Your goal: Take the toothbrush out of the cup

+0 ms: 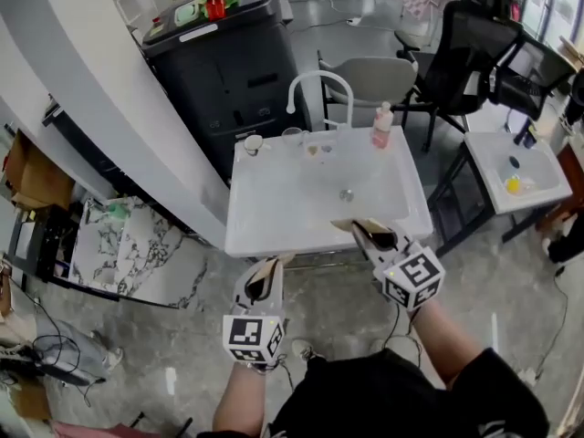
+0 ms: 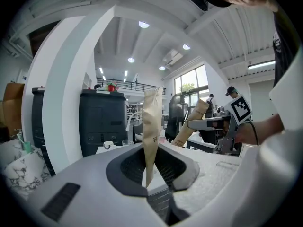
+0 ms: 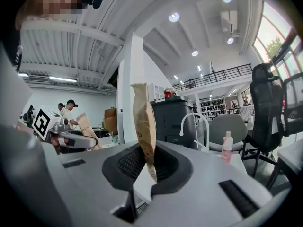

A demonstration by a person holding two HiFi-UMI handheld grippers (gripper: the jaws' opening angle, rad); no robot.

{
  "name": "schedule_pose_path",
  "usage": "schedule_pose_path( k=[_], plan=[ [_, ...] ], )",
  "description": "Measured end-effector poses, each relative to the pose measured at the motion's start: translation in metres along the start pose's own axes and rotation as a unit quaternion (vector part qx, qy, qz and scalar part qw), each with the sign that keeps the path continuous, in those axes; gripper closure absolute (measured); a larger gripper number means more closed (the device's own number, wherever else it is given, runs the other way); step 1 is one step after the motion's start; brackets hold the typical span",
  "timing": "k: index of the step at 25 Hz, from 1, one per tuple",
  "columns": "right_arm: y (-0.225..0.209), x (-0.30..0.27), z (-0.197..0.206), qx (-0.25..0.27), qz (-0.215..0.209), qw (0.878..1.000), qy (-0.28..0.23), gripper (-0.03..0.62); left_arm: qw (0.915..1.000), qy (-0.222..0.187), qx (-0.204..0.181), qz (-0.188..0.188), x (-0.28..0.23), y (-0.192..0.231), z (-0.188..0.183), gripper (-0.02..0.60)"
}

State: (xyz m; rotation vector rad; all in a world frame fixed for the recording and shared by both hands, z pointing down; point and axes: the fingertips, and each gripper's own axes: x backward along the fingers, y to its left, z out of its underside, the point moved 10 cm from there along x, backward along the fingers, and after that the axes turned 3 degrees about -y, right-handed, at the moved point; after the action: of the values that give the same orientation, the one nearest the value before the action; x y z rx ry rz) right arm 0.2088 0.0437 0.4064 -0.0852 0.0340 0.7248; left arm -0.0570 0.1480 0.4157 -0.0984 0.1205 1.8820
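We hold the left tool (image 1: pixel 272 270) and right tool (image 1: pixel 359 228) pressed together, empty. The toothbrush, not discernible among the cups (image 1: pixel 292 137) at the washbasin's (image 1: pixel 292 203) far edge, should be light and stiff. We judge its handle the place to pinch.

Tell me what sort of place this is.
Likely an office or lab floor with a mock bathroom corner: a freestanding sink with a tap, office chairs and a large black copier.
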Motion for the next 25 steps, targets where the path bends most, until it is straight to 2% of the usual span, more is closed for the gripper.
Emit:
schedule_pose_path(
  k=[6, 12, 15, 25],
  plan=[
    [-0.032, 0.068, 0.000, -0.003, -0.040, 0.999, -0.002, 0.566, 0.9997, 0.005, -0.002, -0.024, -0.002, -0.095, 0.003, 0.535],
    [-0.049, 0.113, 0.006, -0.004, -0.071, 0.997, -0.002, 0.566, 0.9981, 0.005, 0.001, -0.061, 0.004, -0.154, 0.006, 0.535],
    [-0.049, 0.127, 0.004, -0.009, -0.071, 0.997, 0.002, 0.566, 0.9980, 0.005, 0.001, -0.063, 0.009, -0.166, 0.002, 0.535],
    [-0.027, 0.137, -0.007, 0.004, -0.076, 0.997, -0.006, 0.568, 0.9977, -0.014, -0.006, -0.066, 0.024, -0.166, -0.009, 0.537]
  ],
)
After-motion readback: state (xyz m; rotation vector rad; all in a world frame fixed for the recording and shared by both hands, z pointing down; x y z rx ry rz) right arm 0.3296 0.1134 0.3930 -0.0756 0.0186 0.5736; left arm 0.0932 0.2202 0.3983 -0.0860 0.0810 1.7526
